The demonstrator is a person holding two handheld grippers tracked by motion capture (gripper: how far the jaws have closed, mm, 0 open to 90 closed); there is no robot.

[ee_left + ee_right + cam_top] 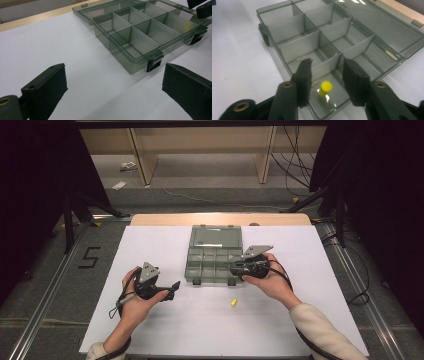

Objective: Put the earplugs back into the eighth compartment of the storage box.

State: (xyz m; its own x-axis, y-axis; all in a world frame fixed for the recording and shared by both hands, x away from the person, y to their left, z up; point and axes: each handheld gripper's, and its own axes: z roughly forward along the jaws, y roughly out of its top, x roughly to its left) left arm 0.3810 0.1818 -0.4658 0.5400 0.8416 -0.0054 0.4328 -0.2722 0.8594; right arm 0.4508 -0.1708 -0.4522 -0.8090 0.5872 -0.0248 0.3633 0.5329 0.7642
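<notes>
A smoky clear organiser box (214, 261) lies open in the middle of the white table, its lid (216, 237) folded back. My right gripper (235, 269) hovers over the box's near right corner, open. In the right gripper view a small yellow plug (326, 88) stands in the compartment beneath the jaws of my right gripper (327, 71), touching neither. A second yellow plug (233, 302) lies on the table in front of the box. My left gripper (174, 286) rests left of the box, open and holding nothing; the left gripper view shows the box (140, 35) ahead of it (115, 87).
The white sheet (150, 250) covers the tabletop, with a wooden strip (220, 219) along the far edge. Black latches (155, 63) stick out from the box's front wall. Dark stands and cables (300, 165) sit on the floor beyond the table.
</notes>
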